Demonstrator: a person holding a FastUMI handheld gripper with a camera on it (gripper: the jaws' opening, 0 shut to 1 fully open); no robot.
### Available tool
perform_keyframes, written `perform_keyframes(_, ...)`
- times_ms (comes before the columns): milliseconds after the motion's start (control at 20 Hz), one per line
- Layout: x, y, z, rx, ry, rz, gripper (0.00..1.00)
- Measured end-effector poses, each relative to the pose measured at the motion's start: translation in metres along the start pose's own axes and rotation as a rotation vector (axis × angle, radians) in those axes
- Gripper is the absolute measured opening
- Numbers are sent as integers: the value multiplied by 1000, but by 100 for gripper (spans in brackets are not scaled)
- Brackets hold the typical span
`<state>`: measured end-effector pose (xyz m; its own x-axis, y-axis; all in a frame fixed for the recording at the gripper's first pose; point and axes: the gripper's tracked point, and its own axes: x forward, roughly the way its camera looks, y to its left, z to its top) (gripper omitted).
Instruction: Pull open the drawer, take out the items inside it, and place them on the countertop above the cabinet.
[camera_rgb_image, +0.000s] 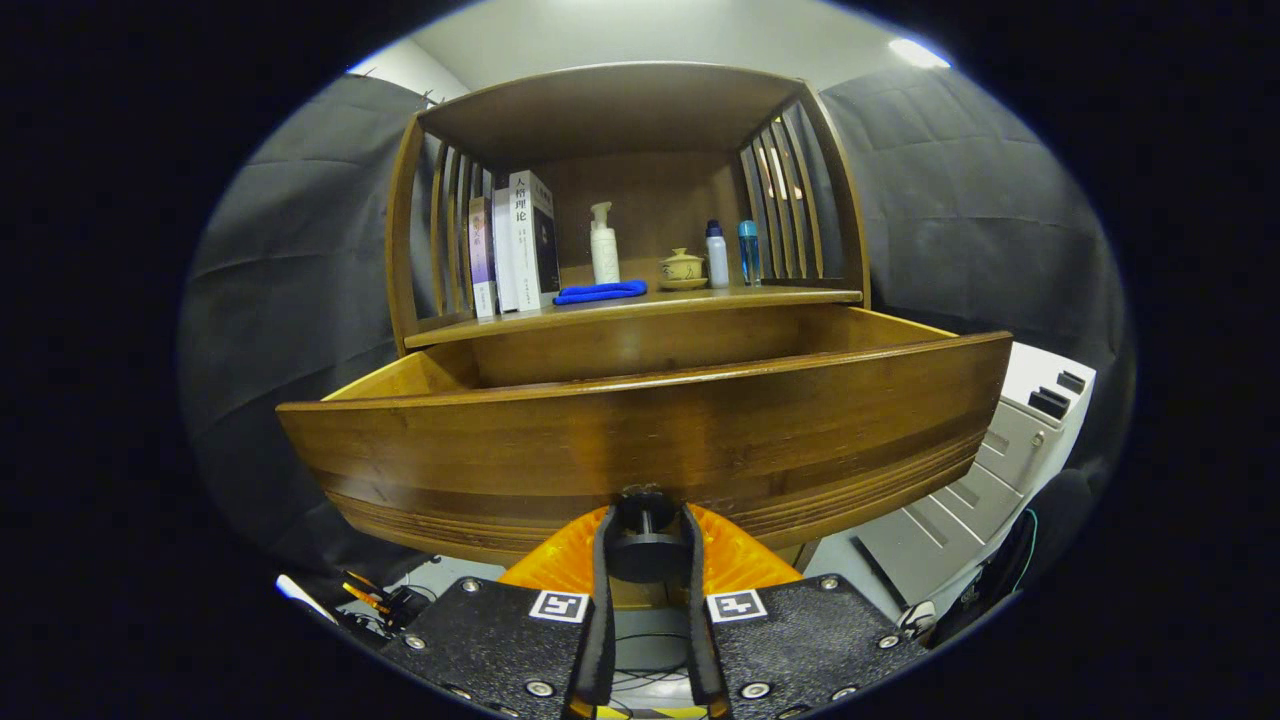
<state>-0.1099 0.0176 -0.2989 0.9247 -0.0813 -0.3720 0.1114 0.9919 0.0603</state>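
Observation:
The wooden drawer (640, 430) of the cabinet stands pulled out toward me, its curved front filling the space just ahead of the fingers. My gripper (645, 545) is shut on the drawer's round dark knob (645, 515), one finger on each side of it. From this low angle the drawer's inside is hidden behind its front panel. Above it lies the countertop (780, 295), which carries a blue cloth (600, 292), a white pump bottle (603, 245), a small teapot (682, 268), two small bottles (730, 253) and several upright books (515, 245).
A slatted wooden hutch (620, 110) roofs the countertop, leaving limited height there. A grey filing cabinet (1000, 460) stands to the right of the drawer. Cables and small tools (375, 598) lie on the floor below left.

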Motion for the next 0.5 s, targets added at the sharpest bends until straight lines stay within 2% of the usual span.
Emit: perform_keyframes(500, -13, 3, -7, 1, -4, 11, 29)
